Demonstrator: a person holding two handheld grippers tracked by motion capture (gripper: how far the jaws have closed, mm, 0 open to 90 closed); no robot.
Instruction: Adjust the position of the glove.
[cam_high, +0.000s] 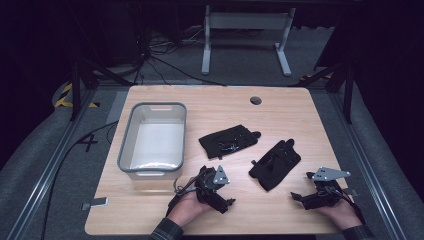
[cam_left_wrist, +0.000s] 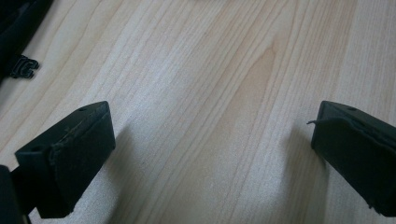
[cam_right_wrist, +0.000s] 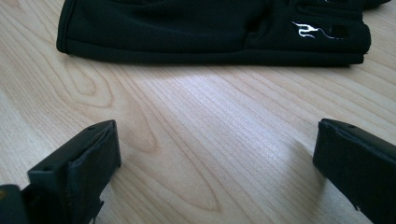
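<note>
Tongs left (cam_left_wrist: 212, 154) | wide apart, empty | tongs right (cam_right_wrist: 217, 163) | same (glove (cam_right_wrist: 210, 30) near)

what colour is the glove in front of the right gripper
Black glove with a small white mark near one end, best seen in the right gripper view.

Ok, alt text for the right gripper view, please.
A flat black fabric glove with a small white emblem lies on the light wooden table just beyond the right gripper, whose two black jaws stand wide open and empty above the bare wood.
</note>
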